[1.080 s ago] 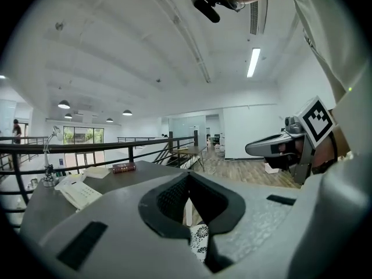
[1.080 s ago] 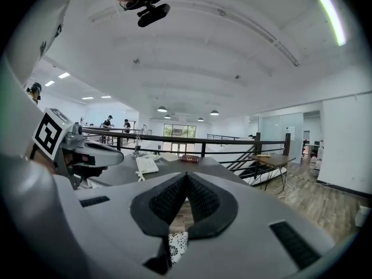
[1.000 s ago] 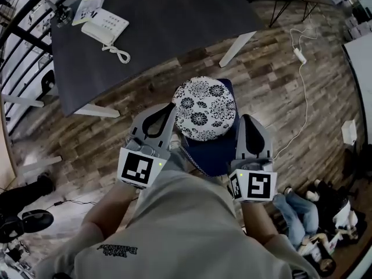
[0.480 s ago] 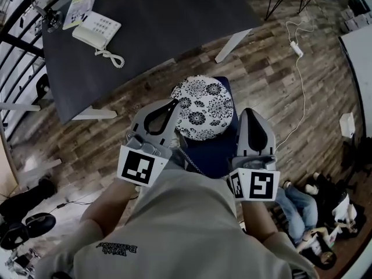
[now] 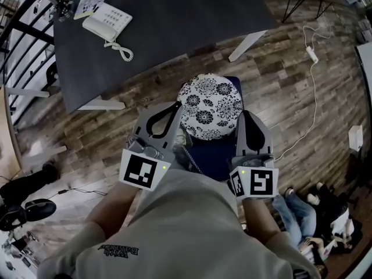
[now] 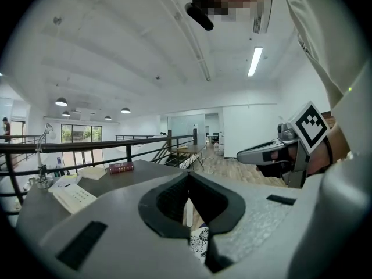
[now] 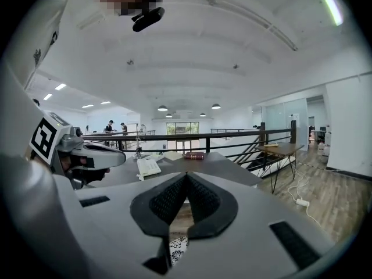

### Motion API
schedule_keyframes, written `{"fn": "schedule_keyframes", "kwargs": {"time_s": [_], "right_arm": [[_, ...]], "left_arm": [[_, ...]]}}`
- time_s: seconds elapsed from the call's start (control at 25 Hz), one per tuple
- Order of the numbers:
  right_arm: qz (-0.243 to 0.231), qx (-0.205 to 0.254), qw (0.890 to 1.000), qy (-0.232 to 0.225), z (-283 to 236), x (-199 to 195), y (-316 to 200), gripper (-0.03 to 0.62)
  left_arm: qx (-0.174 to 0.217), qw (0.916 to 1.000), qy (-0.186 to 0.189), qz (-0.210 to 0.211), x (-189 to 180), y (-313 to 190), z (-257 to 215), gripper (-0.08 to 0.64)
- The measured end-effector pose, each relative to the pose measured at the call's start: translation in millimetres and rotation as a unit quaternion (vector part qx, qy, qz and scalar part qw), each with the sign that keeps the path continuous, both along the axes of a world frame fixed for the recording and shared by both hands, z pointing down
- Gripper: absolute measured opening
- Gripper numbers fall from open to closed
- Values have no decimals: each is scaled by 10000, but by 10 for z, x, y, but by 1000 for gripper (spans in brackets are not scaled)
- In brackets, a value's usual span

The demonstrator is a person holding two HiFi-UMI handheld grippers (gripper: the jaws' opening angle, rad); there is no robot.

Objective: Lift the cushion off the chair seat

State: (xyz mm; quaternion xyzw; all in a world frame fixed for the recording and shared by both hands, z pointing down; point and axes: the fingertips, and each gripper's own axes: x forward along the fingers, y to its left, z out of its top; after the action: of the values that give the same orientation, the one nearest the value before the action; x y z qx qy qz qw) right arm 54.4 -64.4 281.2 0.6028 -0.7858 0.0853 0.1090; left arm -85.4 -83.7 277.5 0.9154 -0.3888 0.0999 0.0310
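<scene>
Approach step: both grippers flank the cushion, nothing gripped yet.

The cushion [image 5: 208,106] lies flat on the blue chair seat [image 5: 216,153]. My left gripper [image 5: 176,106] hangs just beside its left edge and my right gripper [image 5: 246,115] just beside its right edge. Each has its fingers pressed together on nothing (the patterned cover peeks out just below the tips in both gripper views). I judge the lift not begun. Next I'd need to spread the fingers, drop to the rim, pinch it on both sides, then raise it level.
</scene>
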Motion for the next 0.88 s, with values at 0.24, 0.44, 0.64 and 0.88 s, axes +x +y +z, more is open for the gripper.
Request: {"fn": "schedule_keyframes", "kwargs": {"time_s": [0.24,0.44,0.64,0.88], "right_arm": [[42,-226,9997,91,387,147,-191,2],[67,-492,9984,279,854,259,-387,3],[52,-903,9954,308,1670,292,-605,2],[-107,-1765,9833,426,3000,305,-749,2]], "left_arm": [[-659,9977,-141,-71,55,-208,524,25],[-1377,9902,-248,9,115,-506,1369,101],[-1973,9789,-513,-96,70,-764,2437,121],[-2766,9595,-492,-198,25,-748,3695,161]]}}
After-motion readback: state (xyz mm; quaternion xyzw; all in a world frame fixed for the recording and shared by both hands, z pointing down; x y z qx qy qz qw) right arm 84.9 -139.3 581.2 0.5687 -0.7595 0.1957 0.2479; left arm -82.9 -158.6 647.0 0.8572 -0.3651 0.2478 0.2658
